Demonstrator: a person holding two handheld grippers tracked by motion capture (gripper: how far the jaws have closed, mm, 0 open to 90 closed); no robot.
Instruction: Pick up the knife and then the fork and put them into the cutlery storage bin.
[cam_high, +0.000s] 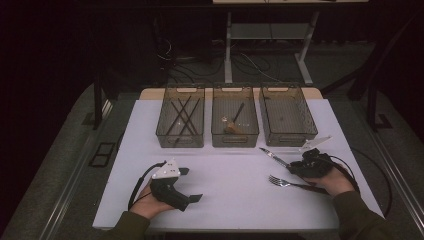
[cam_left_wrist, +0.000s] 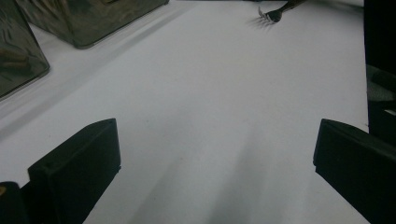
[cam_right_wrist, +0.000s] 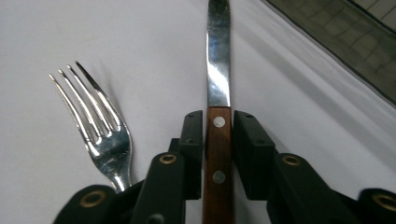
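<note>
- The right tongs (cam_right_wrist: 219, 140) are seen astride the wooden handle of a table knife (cam_right_wrist: 218, 84); the left pad touches the wood, while a thin gap appears at the right pad, so a full clamp cannot be confirmed.
- The knife lies on the white desk (cam_high: 230, 175), just in front of the right-hand bin (cam_high: 287, 115), blade toward the bins.
- A fork (cam_right_wrist: 100, 126) lies just beside it; it should be left undisturbed.
- The grip should be firmed before lifting, and the blade kept level.
- The left tongs (cam_high: 187, 185) are held wide apart over bare desk, with nothing between them.
- The middle bin (cam_high: 235, 117) already holds utensils; a matching bin should be chosen.
</note>
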